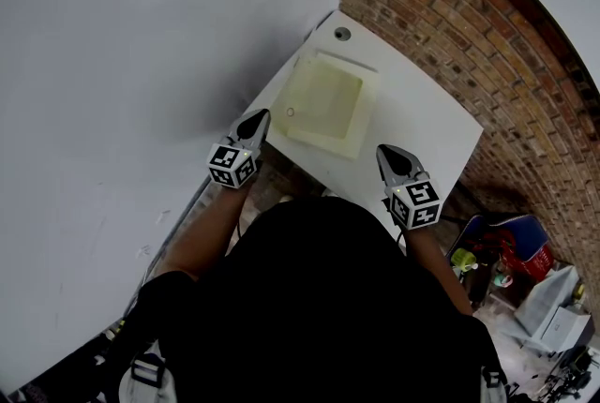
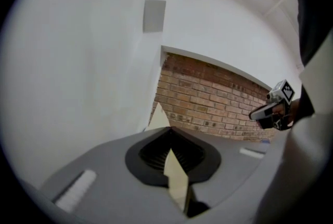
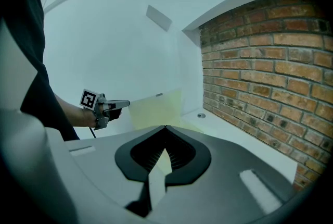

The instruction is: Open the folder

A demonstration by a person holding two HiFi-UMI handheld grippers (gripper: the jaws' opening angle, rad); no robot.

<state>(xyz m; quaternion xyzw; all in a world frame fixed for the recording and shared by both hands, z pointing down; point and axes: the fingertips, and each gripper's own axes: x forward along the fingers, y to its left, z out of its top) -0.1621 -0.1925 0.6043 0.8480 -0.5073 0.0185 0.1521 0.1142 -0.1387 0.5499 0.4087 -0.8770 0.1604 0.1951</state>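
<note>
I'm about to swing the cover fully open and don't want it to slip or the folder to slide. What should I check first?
1. Left gripper has the folder cover: ok, its jaws are shut on the cover's edge.
2. Cover lifted off the rest of the folder: ok, it stands raised in the right gripper view.
3. Right gripper pins the folder's lower sheet: cannot tell. Its jaws sit close together with a pale strip between them, near the folder's corner.
4. Folder lies fully on the table: ok.
5. Room for the cover to swing toward the white wall: cannot tell.
</note>
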